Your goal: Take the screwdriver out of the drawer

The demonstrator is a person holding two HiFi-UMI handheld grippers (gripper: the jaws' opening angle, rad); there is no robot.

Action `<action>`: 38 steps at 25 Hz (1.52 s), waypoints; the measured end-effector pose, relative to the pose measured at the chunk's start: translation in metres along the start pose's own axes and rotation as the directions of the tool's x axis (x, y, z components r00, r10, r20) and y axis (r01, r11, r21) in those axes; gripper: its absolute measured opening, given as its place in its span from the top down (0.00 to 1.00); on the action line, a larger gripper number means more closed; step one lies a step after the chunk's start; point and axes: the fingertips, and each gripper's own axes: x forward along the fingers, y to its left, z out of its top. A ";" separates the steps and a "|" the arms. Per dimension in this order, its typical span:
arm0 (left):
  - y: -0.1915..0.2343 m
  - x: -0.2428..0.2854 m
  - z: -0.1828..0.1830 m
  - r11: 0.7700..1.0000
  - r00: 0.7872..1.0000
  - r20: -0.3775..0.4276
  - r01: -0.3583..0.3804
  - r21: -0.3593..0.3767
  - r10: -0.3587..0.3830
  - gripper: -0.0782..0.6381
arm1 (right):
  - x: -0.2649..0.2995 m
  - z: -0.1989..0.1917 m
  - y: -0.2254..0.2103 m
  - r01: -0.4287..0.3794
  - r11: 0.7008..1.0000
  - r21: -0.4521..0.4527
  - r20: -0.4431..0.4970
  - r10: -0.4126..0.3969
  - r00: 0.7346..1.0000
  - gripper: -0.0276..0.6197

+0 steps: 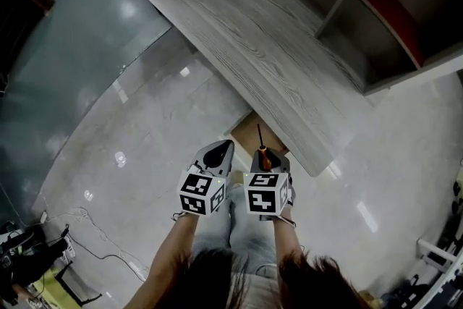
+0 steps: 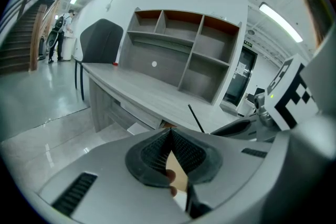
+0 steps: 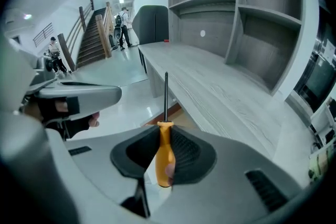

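A screwdriver (image 3: 164,152) with an orange handle and a thin dark shaft stands between the pads of my right gripper (image 3: 164,136), which is shut on the handle. Its shaft points up and forward. In the head view the screwdriver (image 1: 262,148) sticks out ahead of the right gripper (image 1: 266,166), over the open drawer (image 1: 248,128) under the desk's near edge. My left gripper (image 1: 217,155) hangs beside it on the left, shut with its pads together and nothing held. The left gripper (image 2: 169,152) shows its tips touching in its own view.
A long grey wood-grain desk (image 1: 260,47) runs diagonally ahead, with an open shelf unit (image 1: 383,11) at its right end. A dark chair (image 2: 100,42) stands at the desk's far end. A glossy tiled floor (image 1: 130,134) spreads left. Cables (image 1: 79,228) lie at lower left.
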 end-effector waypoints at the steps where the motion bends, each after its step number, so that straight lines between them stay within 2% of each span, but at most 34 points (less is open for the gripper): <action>1: -0.001 -0.004 0.003 1.000 1.000 0.002 -0.002 0.005 0.002 0.87 | -0.005 0.003 -0.001 0.002 1.000 0.005 0.011 -0.002 1.000 0.83; 7: -0.007 -0.020 0.023 1.000 1.000 0.030 -0.007 0.013 0.006 0.87 | -0.029 0.019 -0.005 -0.007 0.999 0.045 0.080 0.004 0.997 0.83; 19: -0.026 -0.077 0.059 0.996 0.993 0.107 0.032 0.079 -0.040 0.87 | -0.090 0.038 0.009 0.045 0.999 0.025 0.186 -0.049 0.981 0.83; 25: -0.045 -0.115 0.058 0.995 0.989 0.134 0.048 0.088 -0.060 0.87 | -0.132 0.035 0.028 0.048 0.999 0.006 0.227 -0.048 0.973 0.83; 38: -0.086 -0.205 0.052 0.986 0.970 0.221 0.069 0.149 -0.102 0.87 | -0.222 0.015 0.077 0.082 0.996 -0.029 0.353 -0.067 0.933 0.83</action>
